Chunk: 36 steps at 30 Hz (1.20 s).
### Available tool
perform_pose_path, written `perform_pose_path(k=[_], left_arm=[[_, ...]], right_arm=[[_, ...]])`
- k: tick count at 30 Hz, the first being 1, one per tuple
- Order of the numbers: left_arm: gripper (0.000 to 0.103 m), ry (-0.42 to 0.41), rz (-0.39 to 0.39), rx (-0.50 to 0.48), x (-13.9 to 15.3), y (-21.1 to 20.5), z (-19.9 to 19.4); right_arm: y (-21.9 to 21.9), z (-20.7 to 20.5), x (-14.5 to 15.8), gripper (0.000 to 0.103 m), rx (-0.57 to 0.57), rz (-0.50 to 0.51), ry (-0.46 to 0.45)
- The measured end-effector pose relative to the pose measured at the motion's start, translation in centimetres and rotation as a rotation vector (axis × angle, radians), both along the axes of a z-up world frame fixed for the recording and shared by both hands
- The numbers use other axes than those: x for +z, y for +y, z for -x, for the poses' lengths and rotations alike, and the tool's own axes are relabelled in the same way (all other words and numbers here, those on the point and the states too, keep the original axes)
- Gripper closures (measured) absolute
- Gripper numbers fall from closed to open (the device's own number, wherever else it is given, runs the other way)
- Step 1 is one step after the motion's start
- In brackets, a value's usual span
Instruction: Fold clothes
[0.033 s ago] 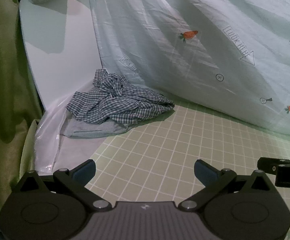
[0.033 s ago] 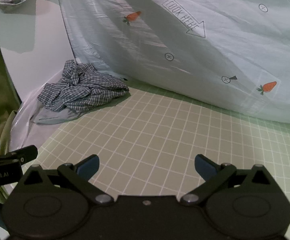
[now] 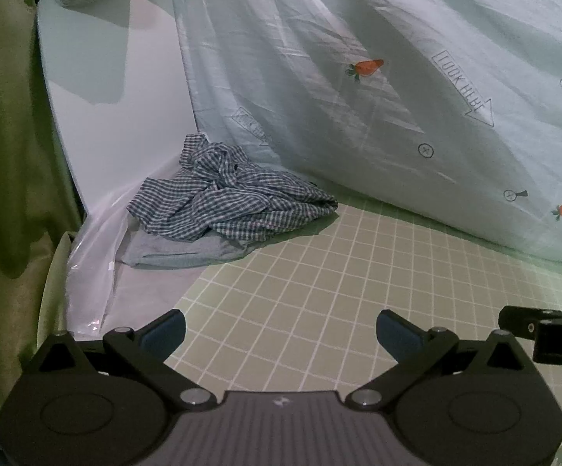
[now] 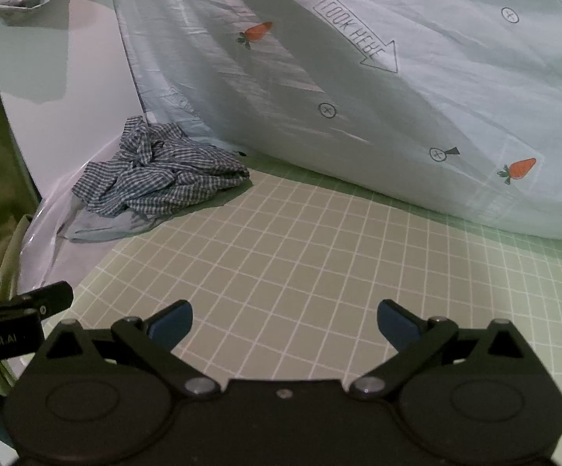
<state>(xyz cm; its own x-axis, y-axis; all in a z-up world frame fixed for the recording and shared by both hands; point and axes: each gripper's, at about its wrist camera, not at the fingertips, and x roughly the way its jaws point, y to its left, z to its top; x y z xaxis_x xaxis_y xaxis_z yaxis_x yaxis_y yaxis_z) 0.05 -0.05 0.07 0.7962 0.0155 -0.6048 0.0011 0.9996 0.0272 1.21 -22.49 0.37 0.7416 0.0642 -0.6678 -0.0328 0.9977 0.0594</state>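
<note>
left gripper (image 3: pixel 281 330): fingers spread wide, holding nothing, hanging over the green grid mat (image 3: pixel 320 279)
right gripper (image 4: pixel 285 320): same deal, released and empty
checked shirt (image 3: pixel 226 198): crumpled heap at the far left, on top of a grey garment (image 3: pixel 176 252)
carrot-print sheet (image 3: pixel 397 97): draped along the far side, right behind the pile

This looks like a makeshift recording corner in a home rather than a lab or shop; a pale bedsheet (image 3: pixel 378 89) printed with carrots and "LOOK HERE" arrows hangs as a backdrop along the far edge of the table; a green grid mat (image 3: pixel 320 291) covers the table; a crumpled checked shirt (image 3: pixel 234 206) lies over a grey garment (image 3: pixel 180 252) at the mat's far left corner; a green curtain (image 3: pixel 5 155) hangs at the left, beside a white board (image 3: pixel 118 89).
</note>
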Motion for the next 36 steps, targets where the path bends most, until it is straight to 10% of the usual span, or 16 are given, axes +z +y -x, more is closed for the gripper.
perform_pose_path(k=[36], left_arm=[[0.0,0.032,-0.003,0.004,0.0,-1.1,-1.9]], right_arm=[[-0.8,-1.4,-0.5,0.0,0.001,-0.011,0.024]])
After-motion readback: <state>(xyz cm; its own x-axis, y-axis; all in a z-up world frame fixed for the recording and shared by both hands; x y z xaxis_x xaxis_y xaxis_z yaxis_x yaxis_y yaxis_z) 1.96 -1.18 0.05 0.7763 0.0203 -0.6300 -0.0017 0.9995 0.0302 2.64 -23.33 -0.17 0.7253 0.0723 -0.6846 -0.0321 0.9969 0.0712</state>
